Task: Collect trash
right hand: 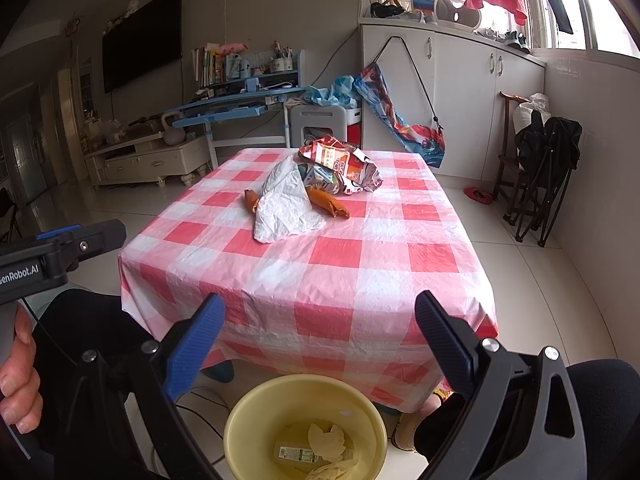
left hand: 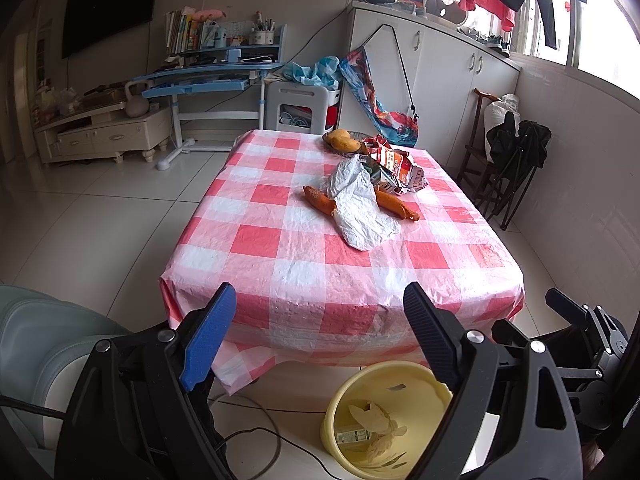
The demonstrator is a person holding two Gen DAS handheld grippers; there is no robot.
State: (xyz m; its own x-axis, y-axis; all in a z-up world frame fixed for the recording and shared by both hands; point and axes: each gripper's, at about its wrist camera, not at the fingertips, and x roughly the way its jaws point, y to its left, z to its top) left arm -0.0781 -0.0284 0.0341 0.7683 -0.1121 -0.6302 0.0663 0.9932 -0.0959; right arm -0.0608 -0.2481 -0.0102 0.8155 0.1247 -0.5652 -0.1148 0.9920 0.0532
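Observation:
A crumpled white plastic bag (left hand: 360, 204) (right hand: 286, 204) lies mid-table over two orange wrappers (left hand: 318, 199) (right hand: 330, 202). A crumpled red and white snack bag (left hand: 398, 168) (right hand: 340, 164) sits just behind them. A yellow bin (left hand: 344, 408) (right hand: 248, 412) stands on the floor at the table's near edge, with paper scraps and a small bottle inside. My left gripper (left hand: 320, 300) is open and empty, held before the table's near edge. My right gripper (right hand: 318, 308) is open and empty, above the bin.
The table (left hand: 304, 272) (right hand: 360, 280) has a red and white checked cloth. A plate with yellow fruit (left hand: 342, 140) sits at its far side. A folded black chair (left hand: 516, 160) (right hand: 548, 176) stands at the right wall. Cables (left hand: 256, 432) run across the floor.

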